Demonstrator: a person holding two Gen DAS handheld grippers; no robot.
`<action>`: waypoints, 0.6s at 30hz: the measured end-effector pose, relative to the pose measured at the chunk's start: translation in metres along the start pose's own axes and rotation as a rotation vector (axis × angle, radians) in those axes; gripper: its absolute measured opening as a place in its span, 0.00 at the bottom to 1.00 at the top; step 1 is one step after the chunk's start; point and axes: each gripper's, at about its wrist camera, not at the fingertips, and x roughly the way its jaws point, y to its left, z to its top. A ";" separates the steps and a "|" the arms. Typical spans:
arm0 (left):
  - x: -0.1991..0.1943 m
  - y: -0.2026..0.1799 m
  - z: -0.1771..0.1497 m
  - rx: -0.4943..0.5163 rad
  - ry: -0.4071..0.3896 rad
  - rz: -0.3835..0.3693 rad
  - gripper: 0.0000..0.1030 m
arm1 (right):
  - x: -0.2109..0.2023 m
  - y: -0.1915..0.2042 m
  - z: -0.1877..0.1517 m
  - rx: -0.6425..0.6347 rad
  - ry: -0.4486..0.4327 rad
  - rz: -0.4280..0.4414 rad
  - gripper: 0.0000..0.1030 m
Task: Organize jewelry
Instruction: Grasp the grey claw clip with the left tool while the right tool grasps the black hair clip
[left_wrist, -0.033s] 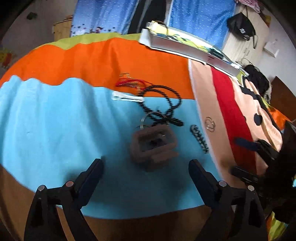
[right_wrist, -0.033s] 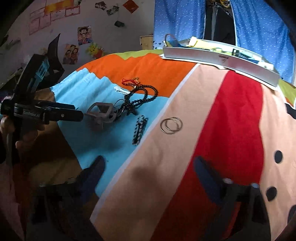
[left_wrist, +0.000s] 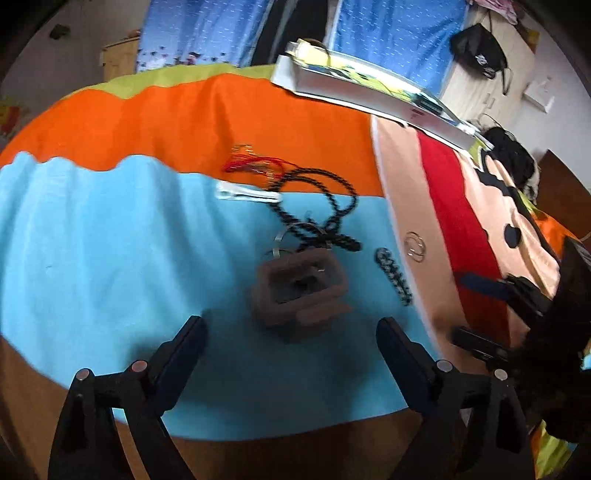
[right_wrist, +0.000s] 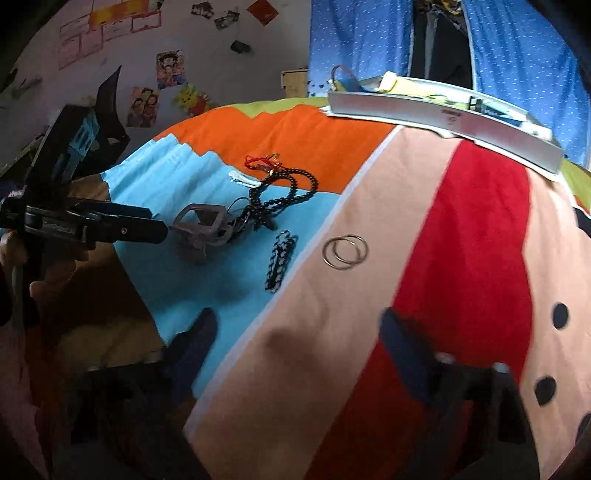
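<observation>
A small brown jewelry box (left_wrist: 300, 291) sits on the blue patch of a colourful blanket, straight ahead of my open, empty left gripper (left_wrist: 291, 354); it also shows in the right wrist view (right_wrist: 203, 225). Behind it lie a black bead necklace (left_wrist: 325, 206), a silver bangle (left_wrist: 295, 236), a red cord (left_wrist: 255, 162) and a white clip (left_wrist: 247, 194). A black beaded bracelet (right_wrist: 280, 260) and a pair of silver hoops (right_wrist: 345, 251) lie ahead of my open, empty right gripper (right_wrist: 299, 343). The left gripper shows in the right wrist view (right_wrist: 155, 225).
A long white box (right_wrist: 443, 118) with papers lies at the blanket's far edge. The blanket's near edge drops to brown bedding (left_wrist: 258, 458). Blue curtains (left_wrist: 388, 29) and a wall with posters (right_wrist: 147, 74) stand behind.
Nothing has visibly changed.
</observation>
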 end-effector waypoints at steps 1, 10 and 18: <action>0.004 -0.001 0.002 0.006 0.011 -0.006 0.86 | 0.006 0.001 0.002 -0.010 0.008 0.011 0.65; 0.028 0.006 0.013 -0.063 0.057 -0.031 0.74 | 0.029 0.017 0.010 -0.144 0.036 0.044 0.38; 0.041 0.012 0.020 -0.108 0.069 0.002 0.64 | 0.041 0.026 0.020 -0.210 0.052 0.017 0.36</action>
